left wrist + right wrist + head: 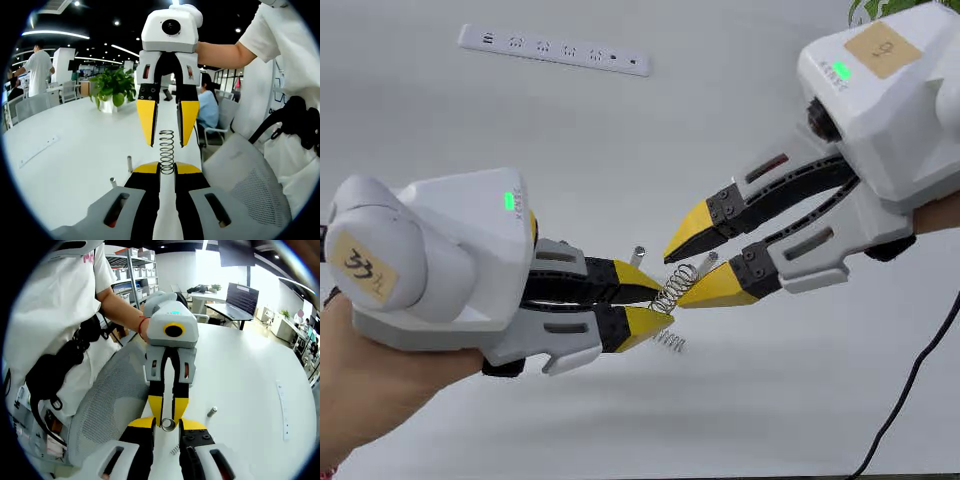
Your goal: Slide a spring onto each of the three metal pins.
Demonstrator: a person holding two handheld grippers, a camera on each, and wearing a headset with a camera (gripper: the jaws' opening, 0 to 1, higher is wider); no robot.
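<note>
Over the table [620, 170], a spring [676, 288] is pinched by one end in the closed left hand-held gripper [663, 305]. The right hand-held gripper [672, 280] stands parted around its other end. Judged light and easily kinked: hold the end coils. Two pins [638, 255] stand just beside the spring; the jaws may hide a third.

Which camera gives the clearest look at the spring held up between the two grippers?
The left gripper view: the spring stands side-on, every coil distinct, rising from the left gripper's jaws. The head view shows the spring slanted, its coils less distinct. The right gripper view sees the spring end-on, a mere ring.
</note>
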